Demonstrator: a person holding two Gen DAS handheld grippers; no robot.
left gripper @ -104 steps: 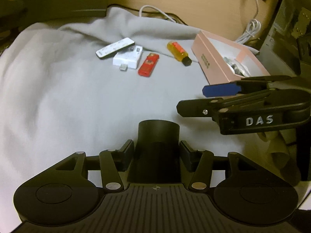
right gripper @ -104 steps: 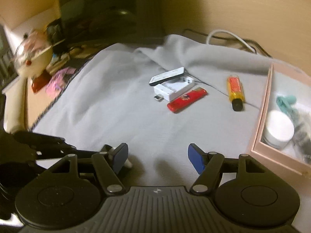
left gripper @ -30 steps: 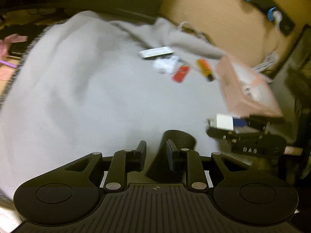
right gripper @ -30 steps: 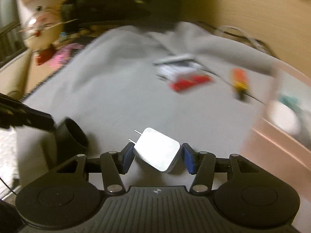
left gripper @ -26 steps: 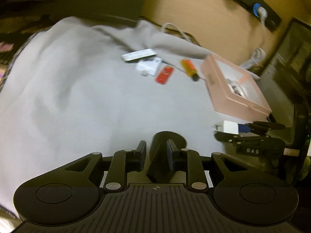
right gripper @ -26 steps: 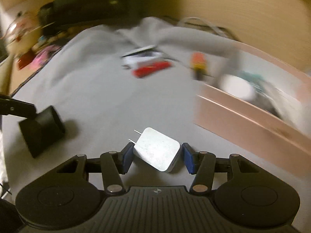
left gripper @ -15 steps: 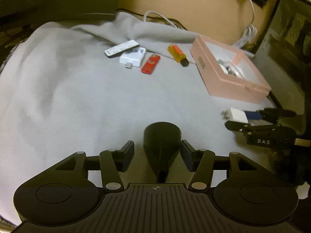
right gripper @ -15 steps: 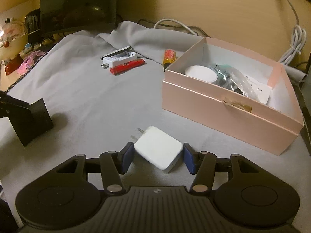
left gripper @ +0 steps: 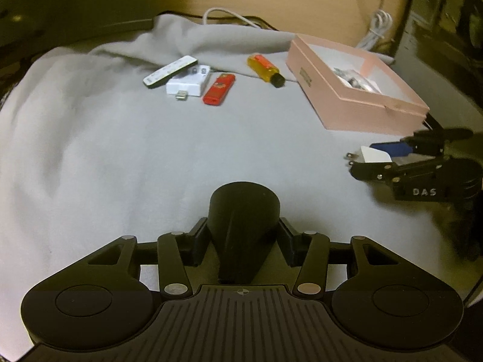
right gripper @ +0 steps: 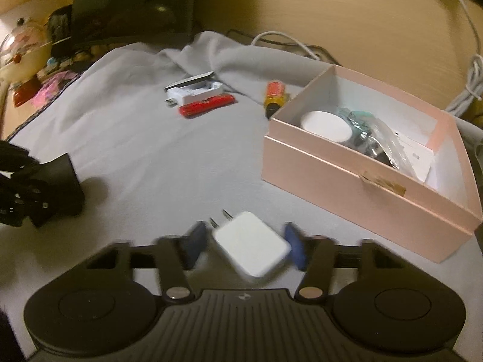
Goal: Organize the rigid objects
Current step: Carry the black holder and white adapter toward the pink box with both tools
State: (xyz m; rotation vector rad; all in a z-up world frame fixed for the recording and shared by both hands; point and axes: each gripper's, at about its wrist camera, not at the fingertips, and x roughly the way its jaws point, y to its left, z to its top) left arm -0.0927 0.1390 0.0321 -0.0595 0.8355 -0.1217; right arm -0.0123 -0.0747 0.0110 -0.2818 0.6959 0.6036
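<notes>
we see a white plug adapter (right gripper: 252, 247) between the blue pads of the right gripper (right gripper: 246, 247), its two prongs pointing away toward the upper left. the jaws are closing on it; the frame is blurred there, and we make out a thin gap at the left pad while the right pad looks to touch its corner, so we cannot tell whether it is truly pinched. it sits low over the grey cloth (right gripper: 145, 138), just in front of the near wall of the pink box (right gripper: 356, 190).

in the left wrist view a black cone-shaped piece (left gripper: 244, 211) stands between the fingers of the left gripper (left gripper: 244, 241), wide end away from the camera. those jaws are closing too, and the pads look to rest against its sides, though the dark on dark leaves the contact unclear. from the right wrist view this piece shows at the far left edge.

the pink box is open at the top and holds a white round lid (right gripper: 327, 126), a crumpled clear bag (right gripper: 377, 141) and a white card (right gripper: 418, 158).

farther back on the cloth lie a white remote-like stick (left gripper: 170, 71) leaning on a white adapter block (left gripper: 188, 83), a red lighter (left gripper: 219, 89) just beside the block, and an orange bottle with a black cap (left gripper: 265, 68) near the box's far corner. a white cable (left gripper: 229, 15) runs behind the cloth.
</notes>
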